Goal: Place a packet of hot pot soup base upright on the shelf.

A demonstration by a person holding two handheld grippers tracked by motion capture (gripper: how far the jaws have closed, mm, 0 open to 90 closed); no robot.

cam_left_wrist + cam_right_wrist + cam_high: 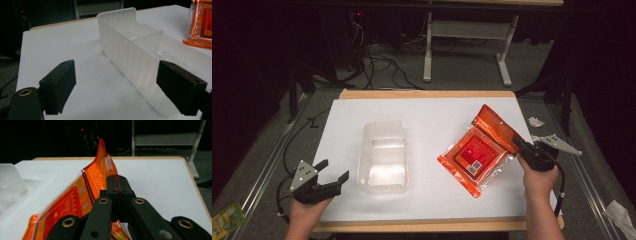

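An orange and red plastic packet (477, 152) is tilted up off the white table on the right side, its right edge raised. My right gripper (523, 148) is shut on that edge; in the right gripper view the packet (75, 202) curls upward from between the closed fingertips (117, 185). A clear plastic bin (384, 156) with a divider stands mid-table. My left gripper (333, 173) rests open at the table's front left corner; in the left gripper view its fingers (58, 85) stand wide apart, with the bin (135, 55) just ahead to the right.
The white board (422, 112) lies on a wooden tabletop. A small green packet (226, 218) lies on the floor at the lower left. Crumpled scraps (619, 212) lie at the right. Cables and a desk frame (467, 47) are behind the table.
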